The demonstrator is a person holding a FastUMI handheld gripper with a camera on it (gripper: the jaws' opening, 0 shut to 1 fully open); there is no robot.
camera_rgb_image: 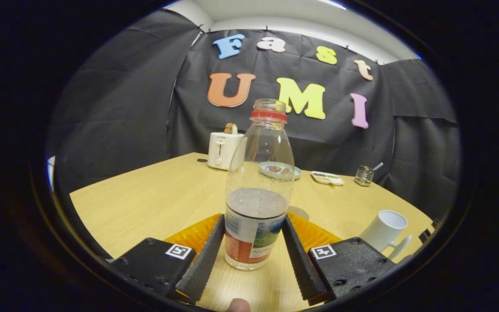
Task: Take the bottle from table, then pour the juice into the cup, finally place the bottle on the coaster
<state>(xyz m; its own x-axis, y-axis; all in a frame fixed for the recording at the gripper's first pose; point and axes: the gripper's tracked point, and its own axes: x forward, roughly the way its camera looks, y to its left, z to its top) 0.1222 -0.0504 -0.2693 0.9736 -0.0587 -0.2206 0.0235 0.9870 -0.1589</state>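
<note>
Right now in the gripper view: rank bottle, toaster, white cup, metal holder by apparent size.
1. bottle, between the open gripper fingers, nearest the camera
2. toaster and white cup: look alike, cup nearer, unranked
3. metal holder, farthest

Clear bottle (pixel 258 190) with red neck ring, white cup (pixel 386 229), black ribbed tongs (pixel 253 247), pale wood-grain table (pixel 145 203).

Bottle (pixel 258 190) fills the gap between the fingers (pixel 206 253); cup (pixel 386 229) stands well right.
</note>
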